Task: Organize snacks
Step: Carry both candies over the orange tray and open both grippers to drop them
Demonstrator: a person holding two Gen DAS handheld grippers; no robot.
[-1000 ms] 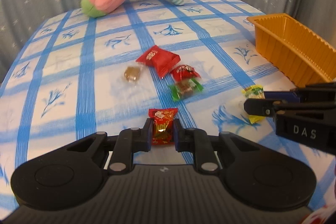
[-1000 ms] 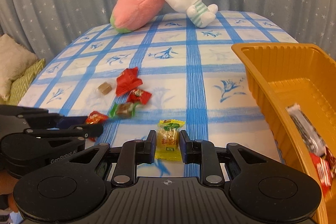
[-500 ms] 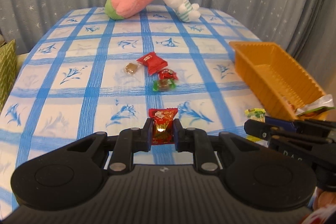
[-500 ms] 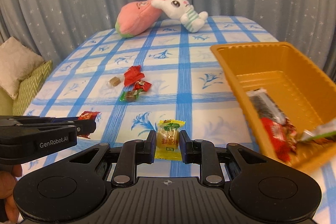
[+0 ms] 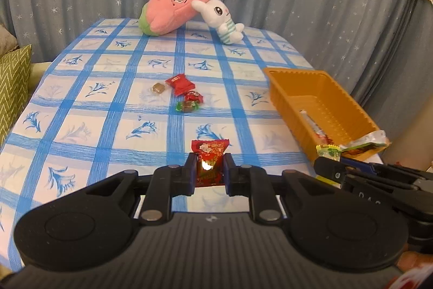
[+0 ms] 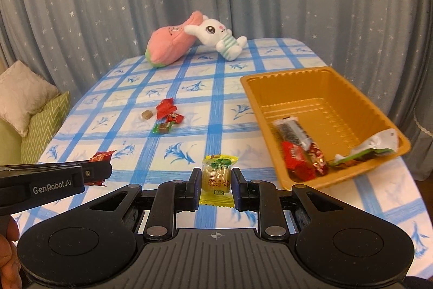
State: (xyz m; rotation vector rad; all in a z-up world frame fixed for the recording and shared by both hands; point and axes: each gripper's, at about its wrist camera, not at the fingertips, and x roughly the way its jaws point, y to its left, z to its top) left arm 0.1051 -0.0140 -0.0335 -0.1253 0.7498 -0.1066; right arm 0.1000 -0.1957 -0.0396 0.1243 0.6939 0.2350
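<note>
The left gripper (image 5: 209, 174) is clenched on a red candy (image 5: 209, 157), held above the checked tablecloth (image 5: 108, 113). The right gripper (image 6: 215, 184) grasps a yellow candy (image 6: 217, 175) between its fingers. Ahead and to the right of both tools sits an orange tray (image 6: 365, 99) with several wrapped snacks at its near end. Farther ahead, slightly left, four loose sweets (image 6: 165, 117) lie together on the cloth. Beyond them a pink plush (image 6: 169, 45) and a white rabbit toy (image 6: 219, 37) touch at the far edge.

Soft, even indoor light, glare on the red candy wrapper (image 5: 209, 164), fisheye-bent dark corners.
</note>
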